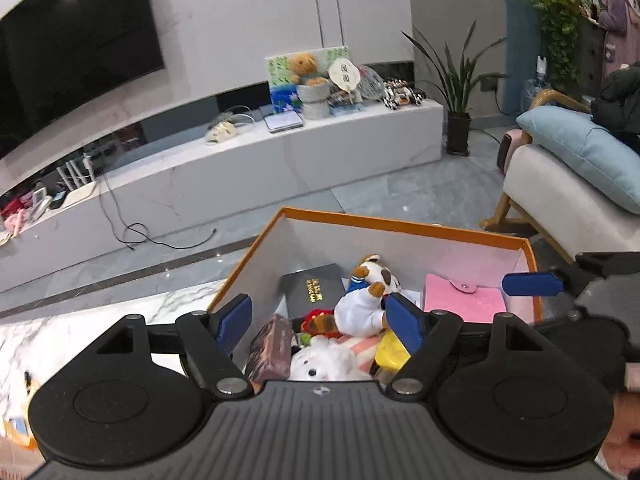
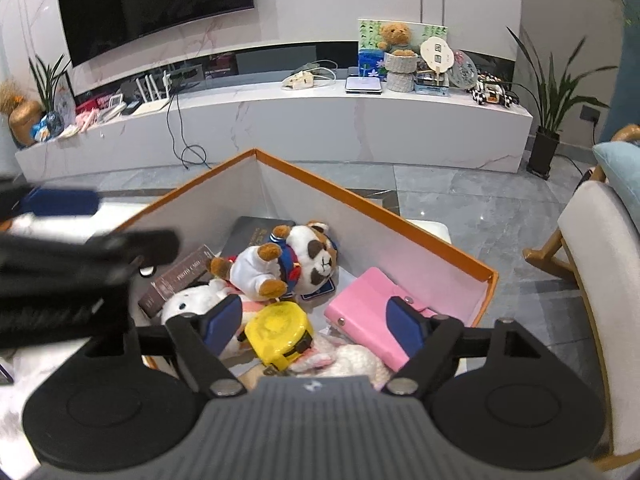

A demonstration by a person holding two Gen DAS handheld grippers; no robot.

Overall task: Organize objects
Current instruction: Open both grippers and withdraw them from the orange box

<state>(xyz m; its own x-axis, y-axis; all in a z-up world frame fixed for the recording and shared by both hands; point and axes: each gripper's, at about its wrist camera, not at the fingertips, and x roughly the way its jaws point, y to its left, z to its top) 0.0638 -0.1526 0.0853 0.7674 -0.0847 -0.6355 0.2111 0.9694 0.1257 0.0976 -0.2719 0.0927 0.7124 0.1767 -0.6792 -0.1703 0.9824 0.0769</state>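
Note:
An orange-rimmed box (image 1: 400, 226) (image 2: 360, 200) holds a brown-and-white plush in a white shirt (image 1: 360, 308) (image 2: 312, 260), a pink snap wallet (image 1: 460, 300) (image 2: 360, 312), a black case with gold lettering (image 1: 312, 288) (image 2: 252, 228), a brown photo-card box (image 1: 272, 344) (image 2: 180, 276), a white plush (image 1: 324, 360) (image 2: 188, 304) and a yellow tape measure (image 1: 390, 350) (image 2: 280, 332). My left gripper (image 1: 320, 318) hangs open over the box's near side. My right gripper (image 2: 314, 322) is open above the tape measure, pads clear of it.
The box stands on a white marble table (image 1: 100, 320). Beyond it are grey floor tiles, a long white TV bench (image 2: 320, 120) with clutter and cables, an armchair (image 1: 560, 184) with a blue cushion on the right, a potted plant (image 2: 548, 120), and a person (image 1: 618, 20) far back.

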